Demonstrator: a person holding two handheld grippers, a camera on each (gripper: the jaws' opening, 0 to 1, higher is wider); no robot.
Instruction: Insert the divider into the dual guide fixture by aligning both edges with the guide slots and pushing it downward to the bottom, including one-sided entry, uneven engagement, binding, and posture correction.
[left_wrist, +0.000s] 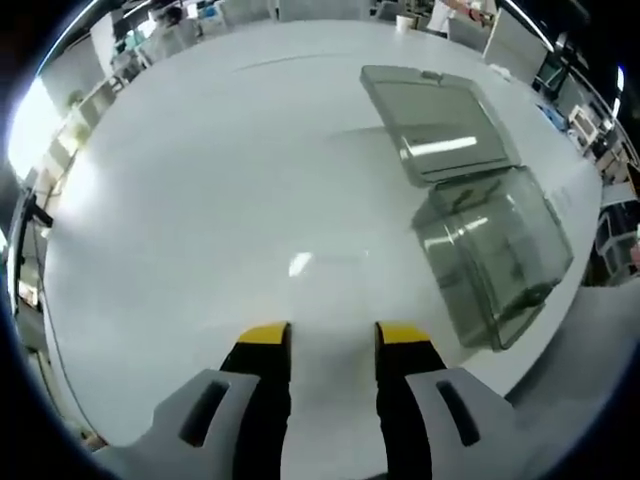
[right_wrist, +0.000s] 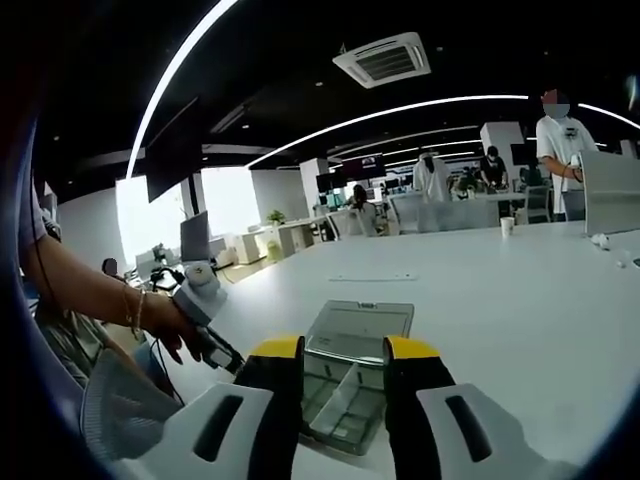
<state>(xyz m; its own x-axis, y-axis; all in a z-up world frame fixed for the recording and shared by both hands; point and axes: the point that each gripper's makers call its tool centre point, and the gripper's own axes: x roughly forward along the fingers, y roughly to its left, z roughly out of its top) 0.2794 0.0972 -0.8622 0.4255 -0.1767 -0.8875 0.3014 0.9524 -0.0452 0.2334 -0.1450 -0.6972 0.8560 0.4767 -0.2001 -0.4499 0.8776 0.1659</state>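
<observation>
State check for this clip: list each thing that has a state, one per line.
Left gripper: open, holding nothing, over bare table.
Right gripper: open, holding nothing, pointing toward the box.
Box: clear, on the table, open.
Lid: laid back flat on the table.
Cup: upright, far across the table.

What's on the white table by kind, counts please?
Clear smoky plastic box with hinged lid open: 1
White paper cup, far end of white table: 1
Yellow-tipped grippers: 2, left and right
Total: 4
</observation>
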